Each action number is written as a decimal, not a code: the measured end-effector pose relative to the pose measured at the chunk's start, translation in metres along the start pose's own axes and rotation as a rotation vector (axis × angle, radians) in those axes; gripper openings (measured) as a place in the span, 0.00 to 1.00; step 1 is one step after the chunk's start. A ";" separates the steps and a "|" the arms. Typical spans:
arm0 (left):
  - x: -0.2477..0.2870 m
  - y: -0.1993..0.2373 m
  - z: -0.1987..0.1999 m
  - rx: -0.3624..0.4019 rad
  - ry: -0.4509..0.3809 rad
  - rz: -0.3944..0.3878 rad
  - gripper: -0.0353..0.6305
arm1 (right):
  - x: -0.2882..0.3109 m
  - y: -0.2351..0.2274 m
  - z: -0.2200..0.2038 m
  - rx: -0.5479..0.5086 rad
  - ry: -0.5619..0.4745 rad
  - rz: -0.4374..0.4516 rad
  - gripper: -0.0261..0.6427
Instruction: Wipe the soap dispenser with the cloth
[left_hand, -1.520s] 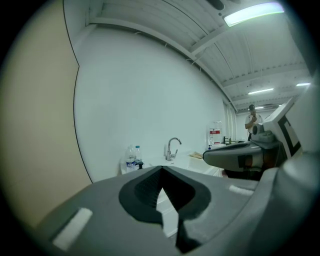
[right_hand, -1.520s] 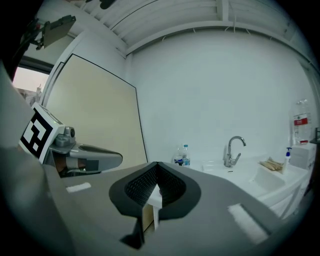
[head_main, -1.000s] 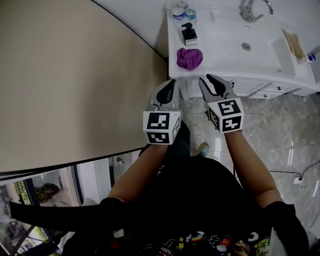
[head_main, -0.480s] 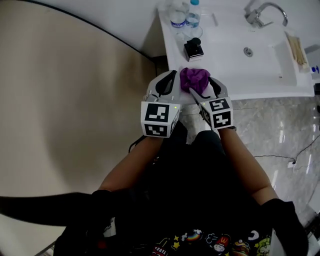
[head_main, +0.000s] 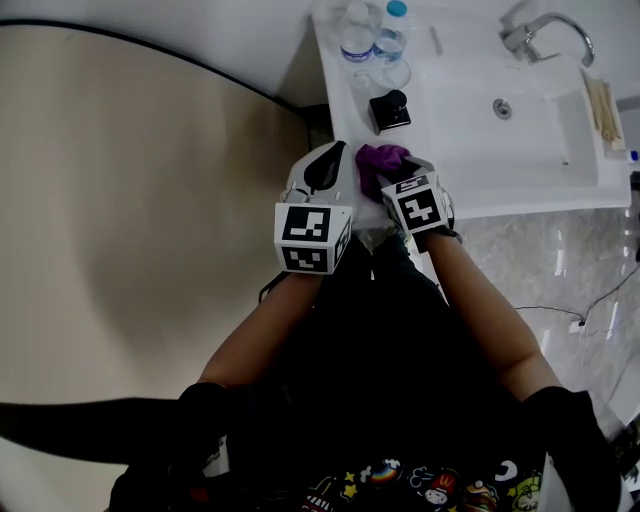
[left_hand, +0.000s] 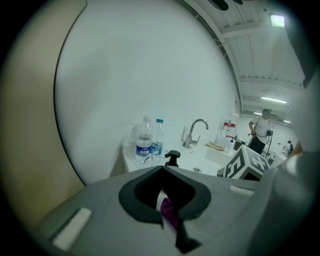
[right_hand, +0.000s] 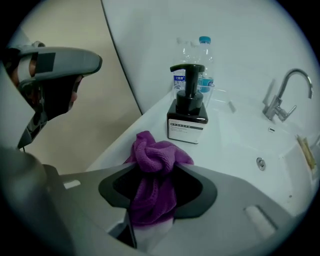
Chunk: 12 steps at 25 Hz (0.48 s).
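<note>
A black soap dispenser stands on the white counter, left of the basin. The purple cloth lies bunched at the counter's front edge, just in front of it. My right gripper points down onto the cloth. Its jaws have just been closing, and the pads now pinch the bundle on both sides. My left gripper hovers just left of the cloth with its tips together and nothing held. A strip of purple shows below its jaws.
Two water bottles stand at the counter's back left corner. A chrome faucet rises behind the basin. A beige wall runs along the left. A person stands far off to the right.
Both grippers moved forward to the counter's front edge. The right one tipped down over the purple cloth and took it between its jaws. The left stopped beside it.
</note>
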<state>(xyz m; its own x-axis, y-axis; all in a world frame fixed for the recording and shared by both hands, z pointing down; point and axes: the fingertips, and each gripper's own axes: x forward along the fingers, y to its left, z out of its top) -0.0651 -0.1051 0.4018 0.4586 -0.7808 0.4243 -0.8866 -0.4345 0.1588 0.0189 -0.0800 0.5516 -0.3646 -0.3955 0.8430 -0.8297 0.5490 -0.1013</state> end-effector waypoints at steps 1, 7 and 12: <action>0.001 0.002 0.001 -0.003 0.000 0.004 0.05 | 0.001 -0.001 0.001 0.005 -0.001 0.002 0.33; 0.009 0.006 -0.001 -0.007 0.017 0.005 0.05 | 0.003 -0.006 0.004 0.028 -0.028 0.028 0.24; 0.018 -0.001 -0.002 -0.001 0.034 -0.011 0.05 | -0.005 -0.008 0.008 0.074 -0.076 0.049 0.18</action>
<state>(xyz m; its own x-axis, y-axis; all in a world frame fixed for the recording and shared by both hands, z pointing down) -0.0562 -0.1178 0.4112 0.4661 -0.7603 0.4525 -0.8815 -0.4427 0.1643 0.0240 -0.0886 0.5441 -0.4341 -0.4260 0.7938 -0.8379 0.5145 -0.1822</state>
